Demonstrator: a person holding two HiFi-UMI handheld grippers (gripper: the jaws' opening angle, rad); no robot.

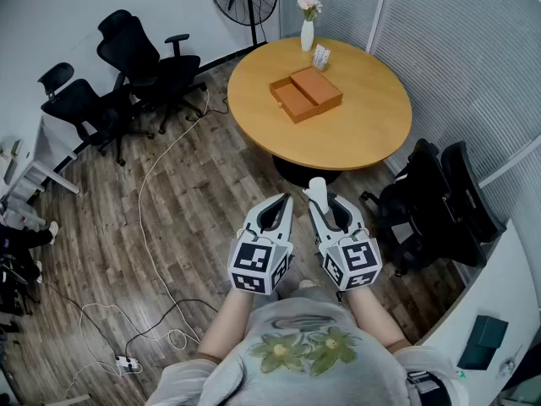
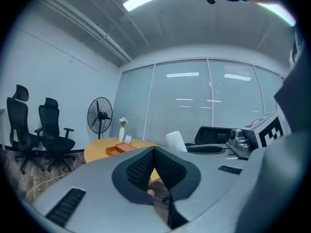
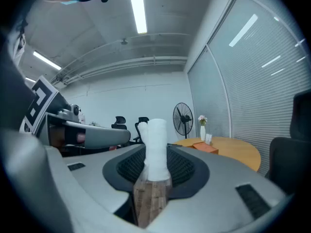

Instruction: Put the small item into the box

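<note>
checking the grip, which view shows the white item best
The right gripper view: the white item stands close up, clamped between the right gripper's jaws. The head view shows only its top poking out; the left gripper view shows it small, off to the side.

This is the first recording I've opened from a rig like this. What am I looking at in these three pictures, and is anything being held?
No robot here: a person holds a two-jaw tool in each hand. The head view looks down from the person's head; the other two views ride on the tools, looking along the jaws. The right tool is clamped on a small white item. The left tool is shut and empty. Ahead, a round table carries an open wooden box and a vase.
</note>
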